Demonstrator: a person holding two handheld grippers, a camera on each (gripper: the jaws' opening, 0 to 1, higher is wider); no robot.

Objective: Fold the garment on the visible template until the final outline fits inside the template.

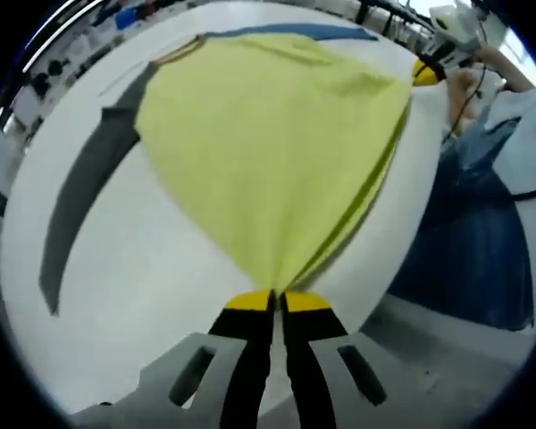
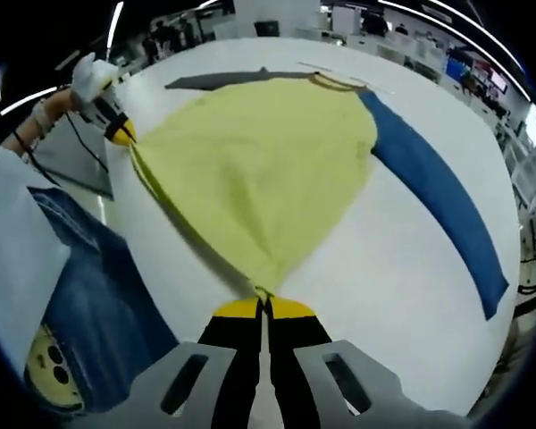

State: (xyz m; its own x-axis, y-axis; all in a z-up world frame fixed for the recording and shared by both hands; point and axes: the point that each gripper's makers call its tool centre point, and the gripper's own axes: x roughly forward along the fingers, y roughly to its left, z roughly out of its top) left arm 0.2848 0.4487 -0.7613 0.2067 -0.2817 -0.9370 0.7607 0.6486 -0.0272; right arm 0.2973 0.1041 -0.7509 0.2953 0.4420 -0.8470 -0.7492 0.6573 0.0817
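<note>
Garment spreading from 12 o'clock on the table: we are holding one corner clamped in each of left gripper and right gripper, keeping tension even while folding.

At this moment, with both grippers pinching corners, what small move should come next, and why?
Probably carry both held corners forward over the yellow fabric garment toward its collar: the left gripper and right gripper are each shut on a near corner, cloth drawn taut between the grey strip and blue strip.

I'm working in a large lab hall: ceiling strip lights and equipment-crowded benches beyond the white tabletop.
</note>
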